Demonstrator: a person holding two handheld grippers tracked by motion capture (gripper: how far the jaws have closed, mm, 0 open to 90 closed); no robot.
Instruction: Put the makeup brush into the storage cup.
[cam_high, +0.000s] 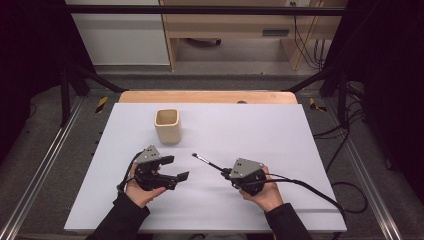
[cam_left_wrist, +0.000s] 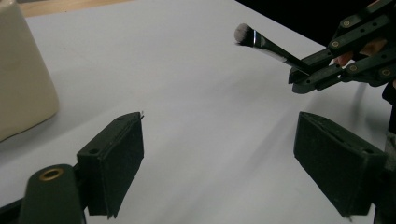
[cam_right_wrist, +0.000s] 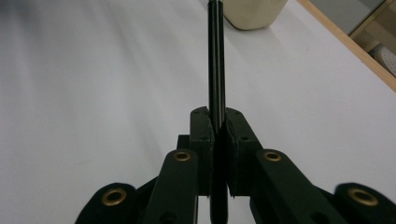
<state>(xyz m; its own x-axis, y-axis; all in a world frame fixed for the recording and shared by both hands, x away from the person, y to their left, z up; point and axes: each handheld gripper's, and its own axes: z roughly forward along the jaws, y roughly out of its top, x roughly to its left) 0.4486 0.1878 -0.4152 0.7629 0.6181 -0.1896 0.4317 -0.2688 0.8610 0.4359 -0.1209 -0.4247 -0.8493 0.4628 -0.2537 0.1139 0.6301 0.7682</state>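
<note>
Your right gripper (cam_high: 227, 173) is clamped on the makeup brush (cam_high: 207, 162), holding it lifted above the white table (cam_high: 280, 130), bristles aimed toward the beige cup (cam_high: 166, 126). Your left gripper (cam_high: 176, 168) hangs wide apart, empty. The pickup looks done; dropping the brush into the cup remains.

Left gripper (cam_high: 177, 168): jaws spread wide, nothing between; held low over the table
Right gripper (cam_high: 226, 173): jaws clamped together; pointing up-left

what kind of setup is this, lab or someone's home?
Likely a lab recording rig: a white table framed by black struts, cables trailing on the floor, and a handheld claw gripping a brush.
</note>
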